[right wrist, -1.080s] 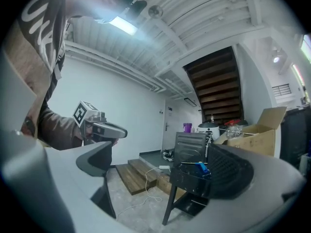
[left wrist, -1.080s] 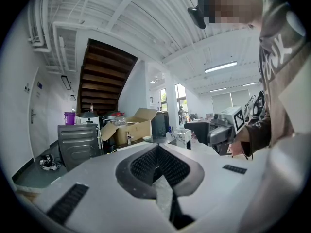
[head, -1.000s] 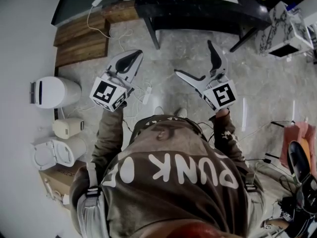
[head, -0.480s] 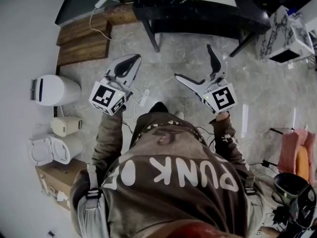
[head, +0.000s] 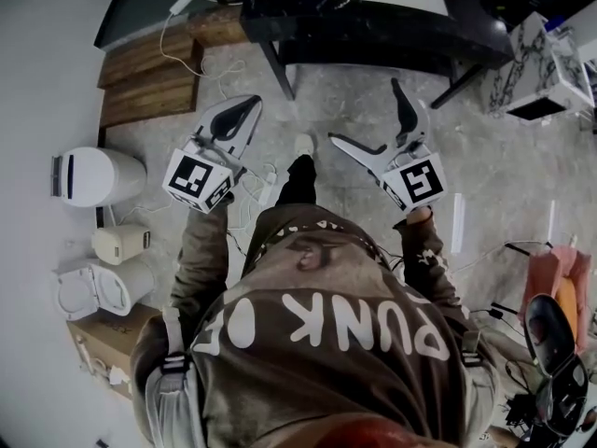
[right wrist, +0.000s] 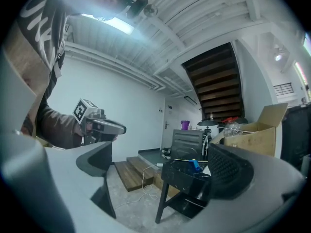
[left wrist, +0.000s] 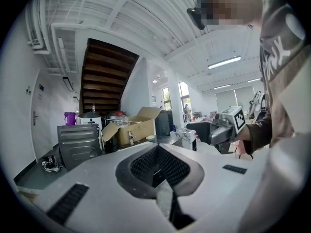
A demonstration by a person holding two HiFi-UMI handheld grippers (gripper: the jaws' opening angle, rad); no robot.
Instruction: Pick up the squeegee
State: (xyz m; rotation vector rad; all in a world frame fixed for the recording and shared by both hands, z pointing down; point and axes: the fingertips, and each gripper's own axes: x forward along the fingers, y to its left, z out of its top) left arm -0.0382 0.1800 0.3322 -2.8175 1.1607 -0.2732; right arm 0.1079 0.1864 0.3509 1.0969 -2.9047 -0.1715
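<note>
Wooden plank steps (head: 149, 84), glossy mottled stone floor (head: 347, 103), cardboard box (head: 95, 342)

Brown long-sleeved shirt (head: 326, 353), white "PUNK" lettering, lower centre; grey shoulder straps (head: 171, 336); black trouser leg (head: 298, 181); white shoe (head: 303, 145).

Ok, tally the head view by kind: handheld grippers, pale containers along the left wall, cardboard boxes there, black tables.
Handheld grippers: 2, the left gripper with tongs together and the right gripper with tongs apart
Pale containers: 3
Cardboard box: 1
Black table: 1
Total: 7
</note>
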